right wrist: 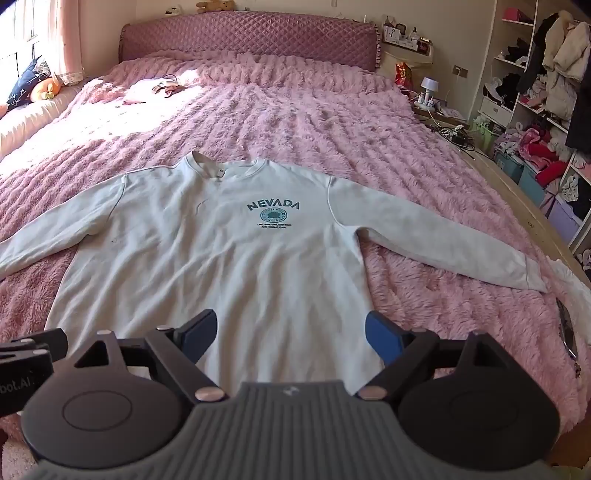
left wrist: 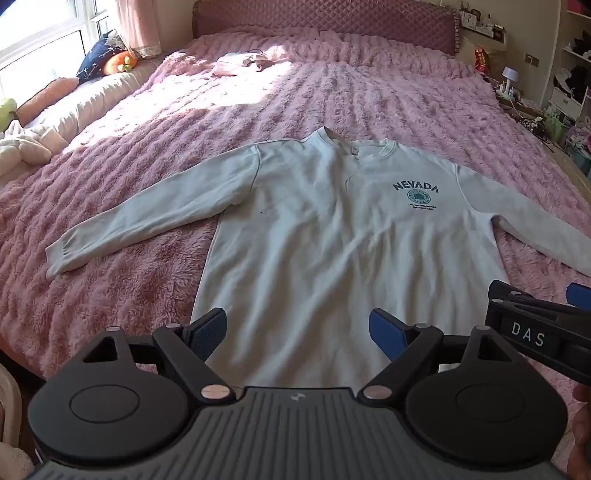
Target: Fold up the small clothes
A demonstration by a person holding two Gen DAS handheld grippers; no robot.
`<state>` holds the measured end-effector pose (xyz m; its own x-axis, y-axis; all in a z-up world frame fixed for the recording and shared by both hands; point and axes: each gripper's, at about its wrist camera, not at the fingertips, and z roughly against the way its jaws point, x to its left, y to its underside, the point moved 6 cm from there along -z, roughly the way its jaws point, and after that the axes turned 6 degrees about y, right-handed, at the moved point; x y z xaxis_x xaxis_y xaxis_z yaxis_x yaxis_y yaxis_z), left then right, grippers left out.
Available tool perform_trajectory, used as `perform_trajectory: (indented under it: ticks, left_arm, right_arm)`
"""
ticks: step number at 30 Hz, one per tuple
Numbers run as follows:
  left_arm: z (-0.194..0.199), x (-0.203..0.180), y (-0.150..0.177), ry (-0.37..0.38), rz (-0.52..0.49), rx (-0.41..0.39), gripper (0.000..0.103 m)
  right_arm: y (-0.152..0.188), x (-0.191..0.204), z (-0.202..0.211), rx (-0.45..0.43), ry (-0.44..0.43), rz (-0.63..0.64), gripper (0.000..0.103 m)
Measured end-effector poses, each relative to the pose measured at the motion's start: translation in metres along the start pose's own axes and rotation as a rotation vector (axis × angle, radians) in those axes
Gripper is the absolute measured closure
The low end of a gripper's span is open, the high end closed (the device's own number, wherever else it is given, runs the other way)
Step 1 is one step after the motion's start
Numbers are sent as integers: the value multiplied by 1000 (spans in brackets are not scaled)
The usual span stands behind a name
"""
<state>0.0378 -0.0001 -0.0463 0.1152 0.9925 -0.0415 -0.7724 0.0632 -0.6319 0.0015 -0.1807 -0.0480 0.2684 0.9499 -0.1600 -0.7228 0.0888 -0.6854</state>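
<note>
A white long-sleeved sweatshirt (left wrist: 314,229) (right wrist: 221,258) with "NEVADA" printed on its chest lies face up and spread flat on the pink fluffy bedspread (left wrist: 332,96) (right wrist: 295,122), both sleeves stretched out to the sides. My left gripper (left wrist: 297,332) hovers above the shirt's lower hem, open, nothing between its blue pads. My right gripper (right wrist: 290,332) hangs above the hem too, a little to the right, open and empty. The right gripper's body (left wrist: 535,332) shows at the right edge of the left wrist view. The hem itself is hidden behind both grippers.
A small pale garment (left wrist: 240,62) (right wrist: 166,86) lies near the quilted headboard (left wrist: 325,22). Pillows and soft toys (left wrist: 107,59) line the window side. A nightstand with a lamp (right wrist: 428,88) and shelves of clothes (right wrist: 546,92) stand right of the bed.
</note>
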Motion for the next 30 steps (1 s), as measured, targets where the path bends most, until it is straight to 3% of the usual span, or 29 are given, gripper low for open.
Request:
perform_trajectory:
  ticks: [30]
  left_arm:
    - [-10,3,13,-7,1,38,2]
  right_arm:
    - [7,-7,-5,11,-3,-4,20]
